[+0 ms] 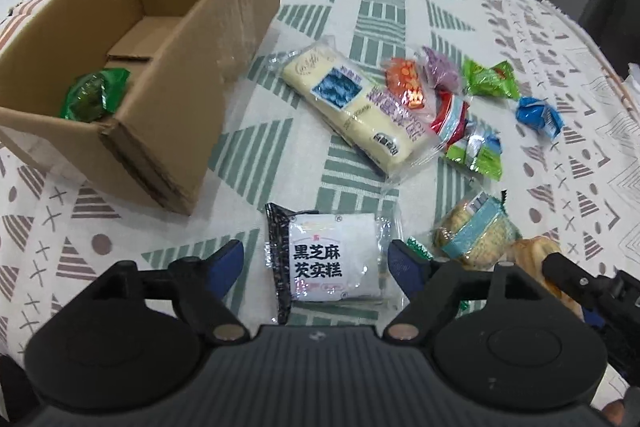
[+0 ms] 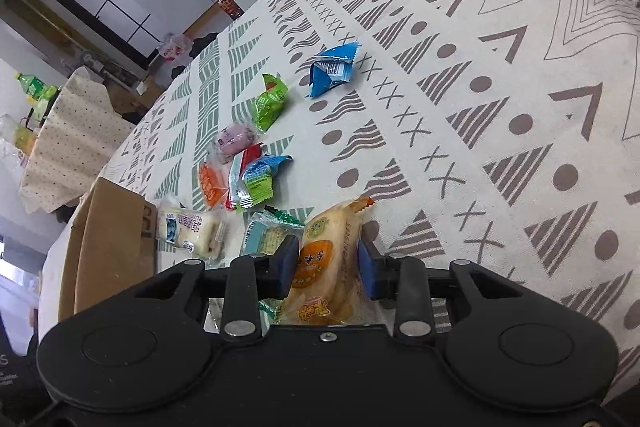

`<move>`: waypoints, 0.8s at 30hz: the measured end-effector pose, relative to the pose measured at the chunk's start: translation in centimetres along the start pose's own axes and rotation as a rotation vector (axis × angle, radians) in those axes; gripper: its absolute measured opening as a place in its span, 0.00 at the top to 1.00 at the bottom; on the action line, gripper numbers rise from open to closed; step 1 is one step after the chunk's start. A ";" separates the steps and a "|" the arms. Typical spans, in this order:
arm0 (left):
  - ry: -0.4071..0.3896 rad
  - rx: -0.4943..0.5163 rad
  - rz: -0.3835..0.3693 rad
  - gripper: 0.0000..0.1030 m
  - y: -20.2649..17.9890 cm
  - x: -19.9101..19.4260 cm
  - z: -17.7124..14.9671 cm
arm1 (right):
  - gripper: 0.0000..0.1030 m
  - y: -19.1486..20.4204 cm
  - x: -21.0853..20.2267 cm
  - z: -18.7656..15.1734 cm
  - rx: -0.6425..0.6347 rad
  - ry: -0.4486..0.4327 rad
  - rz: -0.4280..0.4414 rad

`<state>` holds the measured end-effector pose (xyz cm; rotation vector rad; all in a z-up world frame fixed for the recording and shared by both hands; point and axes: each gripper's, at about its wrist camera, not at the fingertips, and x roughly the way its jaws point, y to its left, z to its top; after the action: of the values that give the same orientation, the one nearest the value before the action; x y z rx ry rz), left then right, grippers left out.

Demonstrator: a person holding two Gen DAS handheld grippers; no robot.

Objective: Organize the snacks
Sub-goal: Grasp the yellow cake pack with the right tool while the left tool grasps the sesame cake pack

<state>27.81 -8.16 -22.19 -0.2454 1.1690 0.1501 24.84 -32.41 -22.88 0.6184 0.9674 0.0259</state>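
Straddling a packet printed 黑芝麻芡实糕 [image 1: 334, 264], the left hand-held gripper [image 1: 316, 259] stands apart; the right hand-held gripper [image 2: 329, 263] is clamped on an orange-labelled bread pack [image 2: 329, 255].

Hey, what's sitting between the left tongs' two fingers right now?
The black-and-white sesame cake packet lies flat on the tablecloth between the open left tongs, untouched; the left wrist view shows it.

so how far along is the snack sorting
Early on. Done: one green snack lies in the cardboard box. In hand: the right gripper is shut on an orange bread pack; the left gripper is open around the black sesame cake pack. Left: the cream bread pack and small sweets on the tablecloth.
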 end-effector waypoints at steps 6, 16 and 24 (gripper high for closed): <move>0.002 0.015 0.006 0.20 -0.5 1.4 -0.1 | 0.69 0.0 0.5 0.0 -0.026 0.000 -0.056; 0.005 0.035 0.025 0.18 -1.3 2.1 0.1 | 0.56 1.5 2.6 -0.5 -0.132 0.041 -0.116; -0.008 0.062 -0.003 0.49 -1.7 0.4 0.1 | 0.67 1.0 1.6 -0.3 -0.103 0.035 -0.086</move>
<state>28.44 -9.83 -22.31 -0.1916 1.1632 0.1114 25.82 -30.94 -23.71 0.4828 1.0190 0.0098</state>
